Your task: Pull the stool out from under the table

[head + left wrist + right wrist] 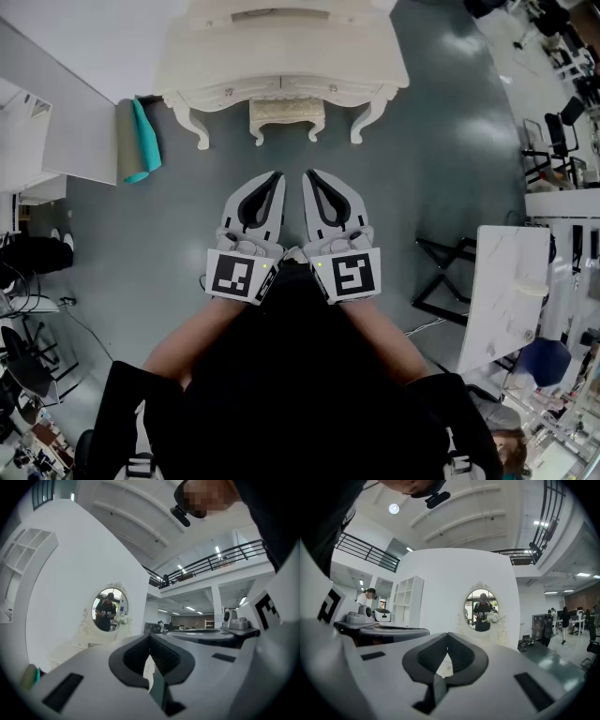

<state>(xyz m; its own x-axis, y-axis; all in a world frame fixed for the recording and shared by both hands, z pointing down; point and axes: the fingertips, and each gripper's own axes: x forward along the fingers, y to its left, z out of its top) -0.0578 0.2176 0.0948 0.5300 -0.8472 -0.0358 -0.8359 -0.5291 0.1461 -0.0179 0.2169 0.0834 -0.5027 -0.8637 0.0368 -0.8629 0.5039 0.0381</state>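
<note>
While standing well back from the stool [287, 112], tucked between the legs of the table [202, 56] at twelve o'clock, holds left gripper [275, 178] and right gripper [312, 176] side by side at six, each pressed together on nothing. Could miss the grip if not spread first; could scrape a table leg if dragged crooked.

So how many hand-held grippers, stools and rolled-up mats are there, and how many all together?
Hand-held grippers: 2 (left, right)
Stool: 1
Rolled-up mats: 2 (teal, grey)
Total: 5
</note>
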